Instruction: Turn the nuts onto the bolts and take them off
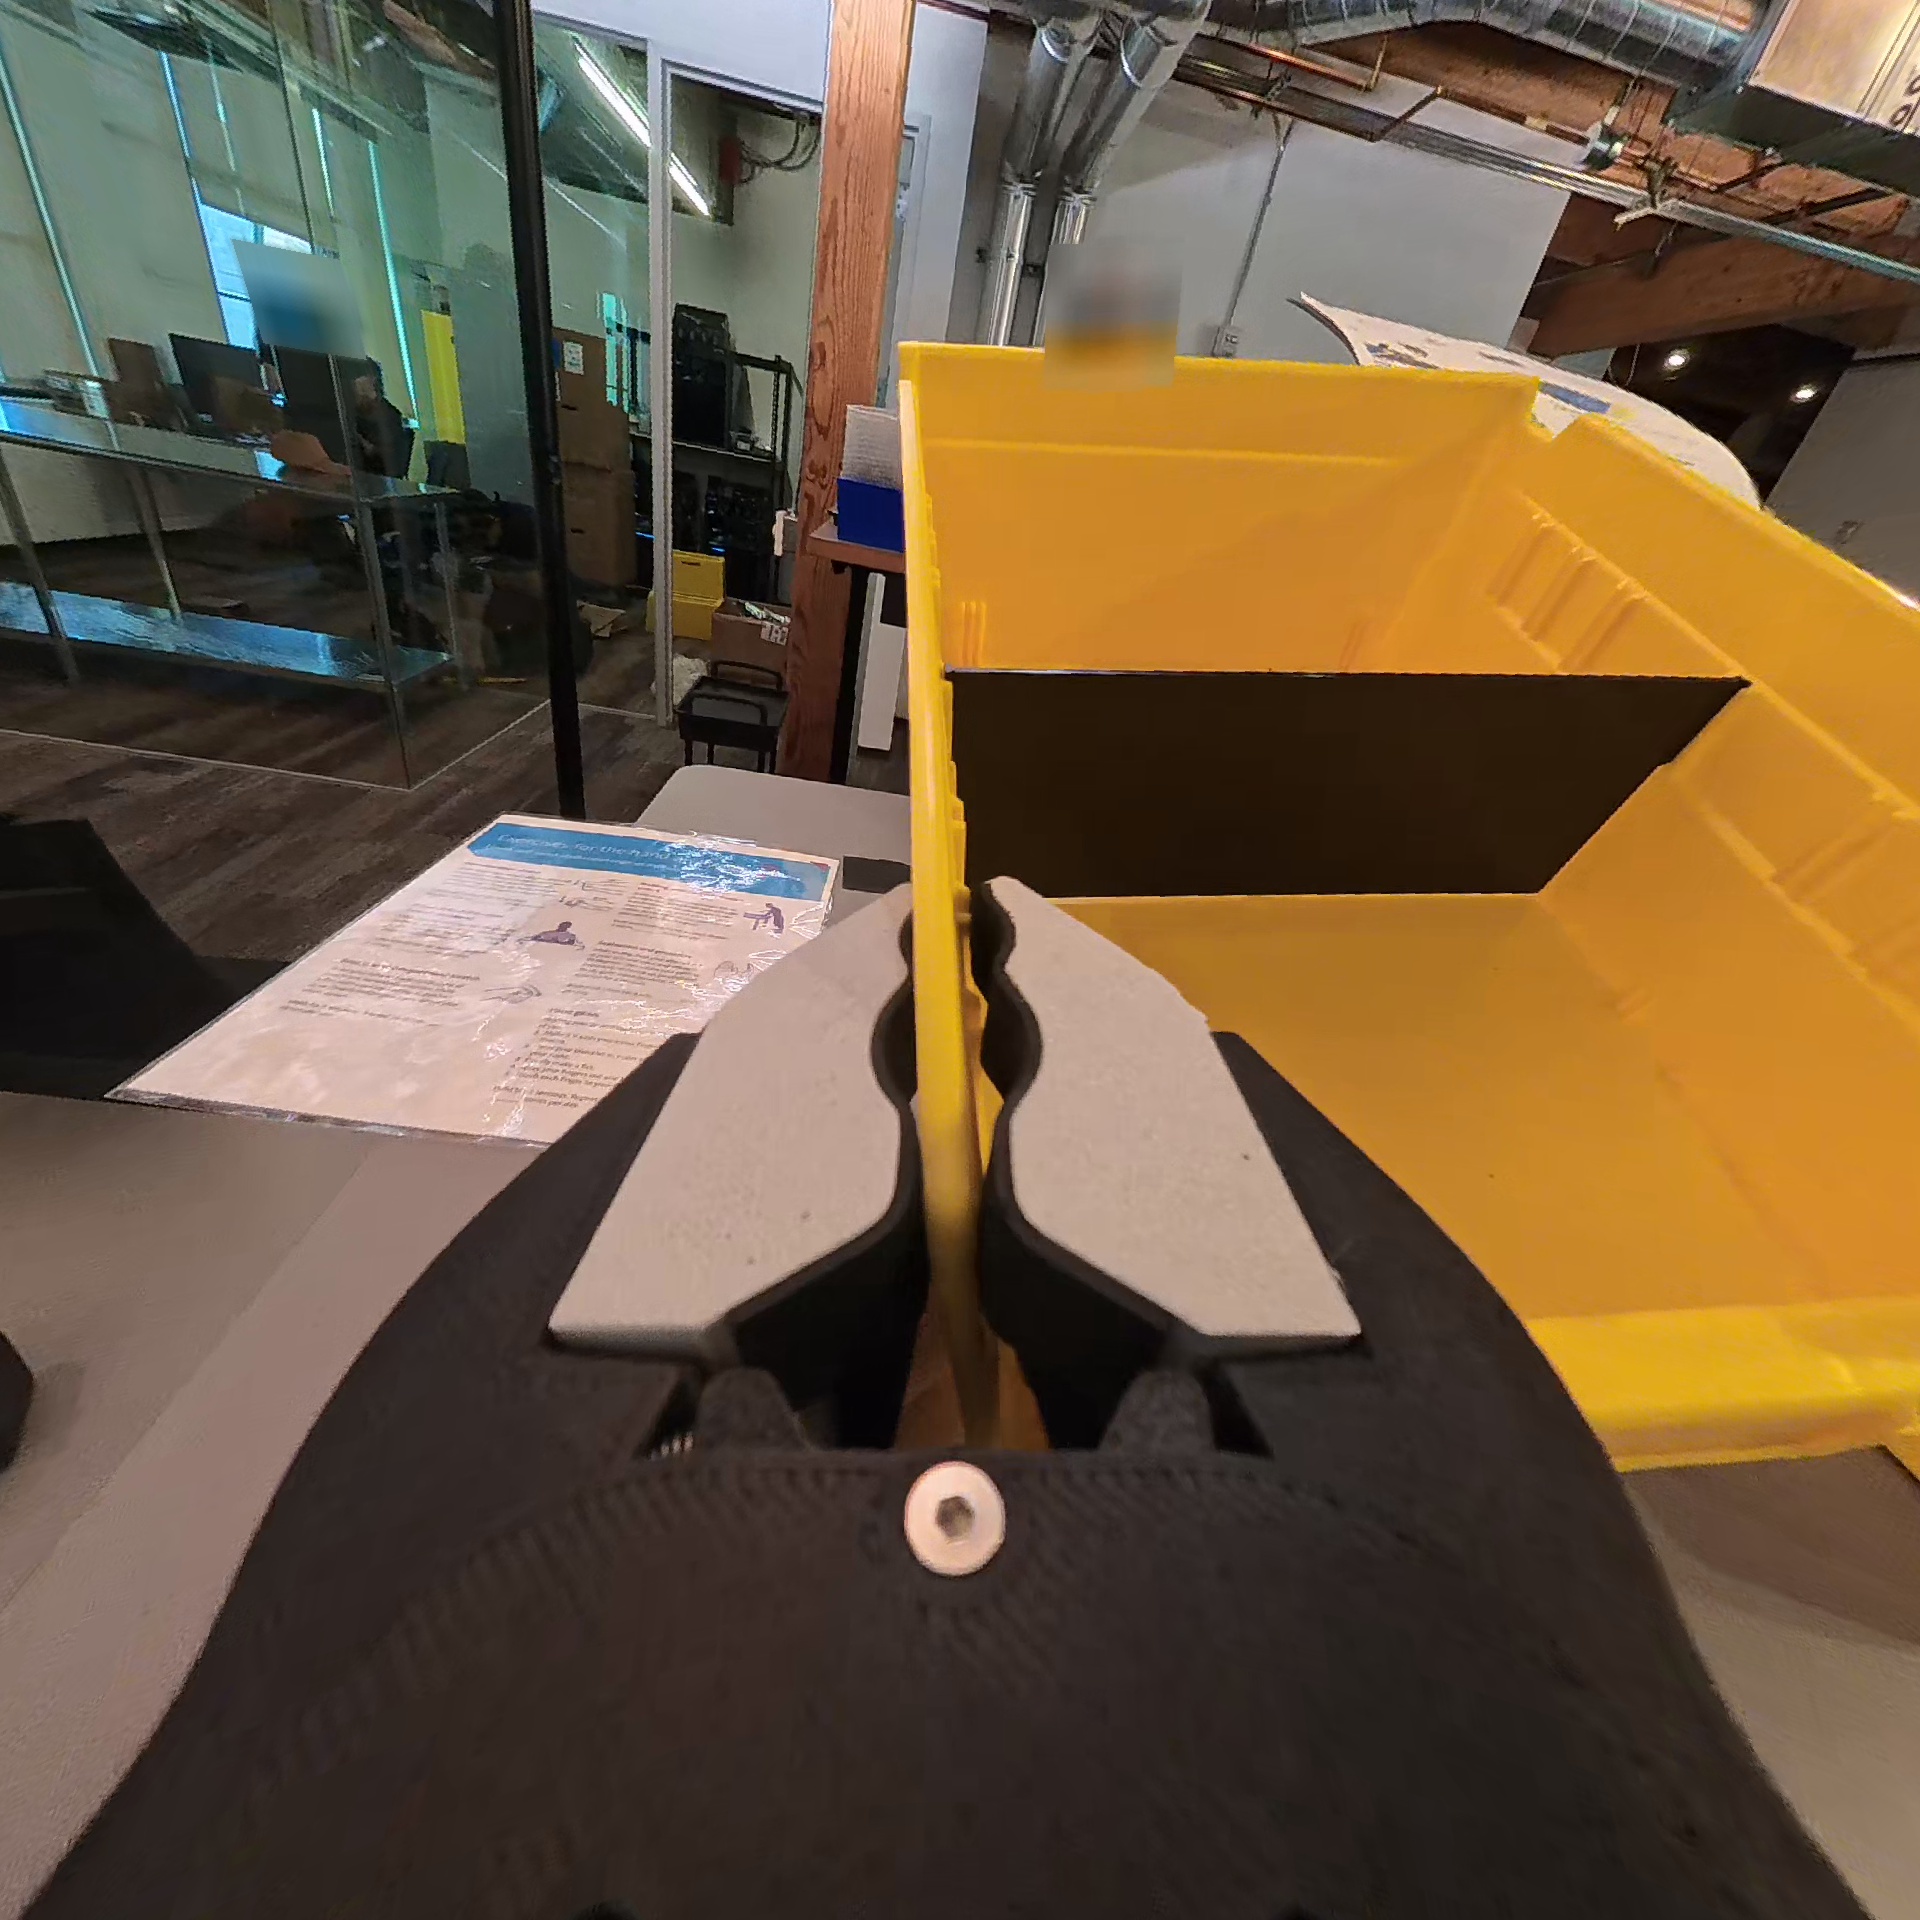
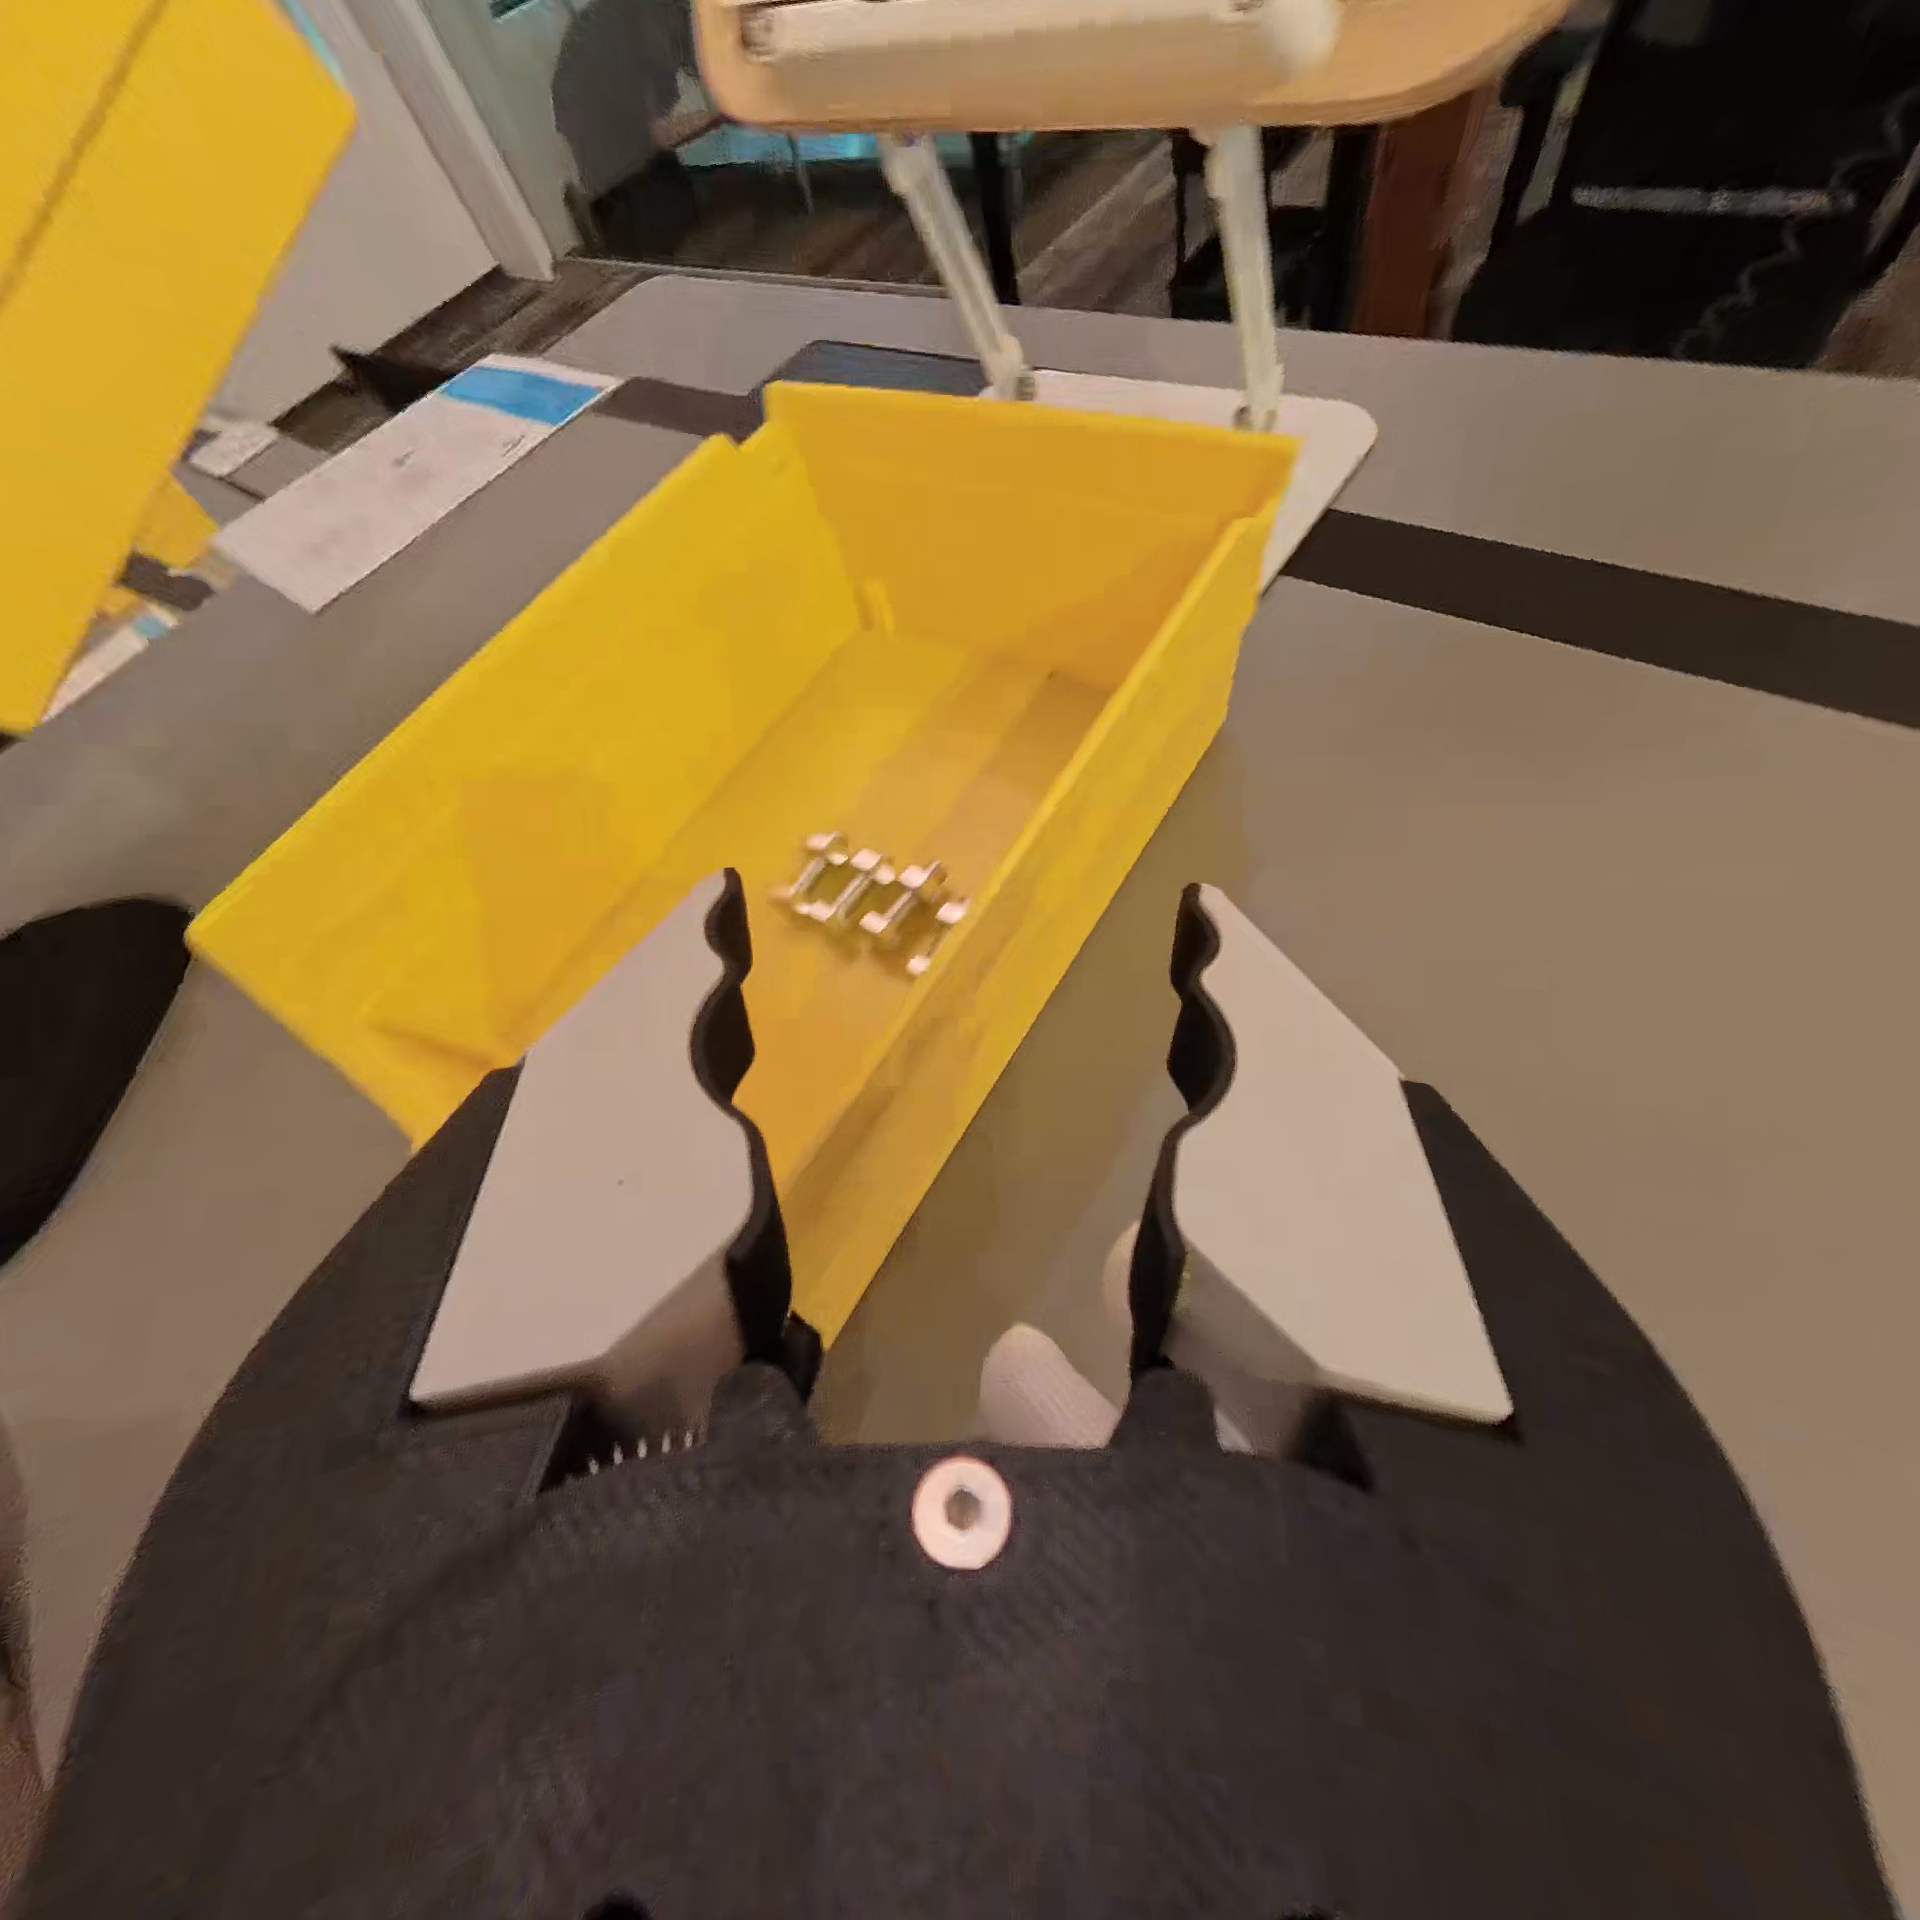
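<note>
A gray table (image 2: 1558, 831) holds 2 yellow bins. The big bin (image 1: 1455, 1091) has a black divider (image 1: 1299, 779) standing across its middle, and its long way runs away from the left camera. The small bin (image 2: 644, 727) sits near the middle of the table, with its long way running from the near left up to the far right.

The bolts (image 2: 873, 899) lie in a small shiny bunch on the floor of the small bin, near its right wall. They lie flat, side by side. The picture is too blurry to tell if nuts are on them.

The left gripper (image 1: 940, 914) is pinching the left wall of the big bin. The right gripper (image 2: 961, 904) hangs over the near end of the small bin, tipped down, with its fingers spread wide and holding nothing.

A plastic-covered paper sheet (image 1: 520, 987) lies flat on the table left of the big bin.
</note>
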A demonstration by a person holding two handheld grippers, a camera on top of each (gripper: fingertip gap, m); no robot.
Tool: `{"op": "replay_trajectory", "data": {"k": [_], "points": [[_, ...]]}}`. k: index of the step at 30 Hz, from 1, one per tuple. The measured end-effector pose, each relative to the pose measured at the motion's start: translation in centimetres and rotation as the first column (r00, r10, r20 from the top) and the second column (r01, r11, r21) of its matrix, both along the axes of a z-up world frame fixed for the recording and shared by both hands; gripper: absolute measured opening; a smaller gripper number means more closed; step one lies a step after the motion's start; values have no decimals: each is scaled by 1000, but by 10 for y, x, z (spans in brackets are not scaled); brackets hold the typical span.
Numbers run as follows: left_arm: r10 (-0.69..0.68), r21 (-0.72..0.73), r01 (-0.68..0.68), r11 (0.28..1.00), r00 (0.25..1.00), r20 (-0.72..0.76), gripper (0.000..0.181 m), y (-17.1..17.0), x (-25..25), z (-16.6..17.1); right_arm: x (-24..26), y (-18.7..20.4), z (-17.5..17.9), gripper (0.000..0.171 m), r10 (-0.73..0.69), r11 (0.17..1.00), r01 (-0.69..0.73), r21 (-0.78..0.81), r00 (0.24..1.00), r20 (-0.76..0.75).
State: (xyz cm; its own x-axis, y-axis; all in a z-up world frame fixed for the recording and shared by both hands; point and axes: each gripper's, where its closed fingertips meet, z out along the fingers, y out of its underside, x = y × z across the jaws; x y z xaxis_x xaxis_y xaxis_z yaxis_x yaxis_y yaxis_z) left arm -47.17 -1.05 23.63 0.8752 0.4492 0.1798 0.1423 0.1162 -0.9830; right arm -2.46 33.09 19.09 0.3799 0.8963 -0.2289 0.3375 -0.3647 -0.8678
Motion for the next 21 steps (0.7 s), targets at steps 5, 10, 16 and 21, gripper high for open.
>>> {"op": "replay_trajectory", "data": {"k": [5,10,16,21], "points": [[-8,11,8,1000,1000,5,5,1,3,2,-33,28,-45,72,21,998,-13,-60,989,145],[2,15,-2,1000,1000,-6,5,-6,4,5,-63,11,-43,54,53,988,-49,-145,998,24],[20,39,-20,999,1000,-13,5,-16,0,11,-101,-15,-43,50,87,990,-89,-108,996,-25],[36,42,-35,998,999,-21,5,-23,-5,13,-134,-25,-40,42,134,986,-139,-94,989,-54]]}}
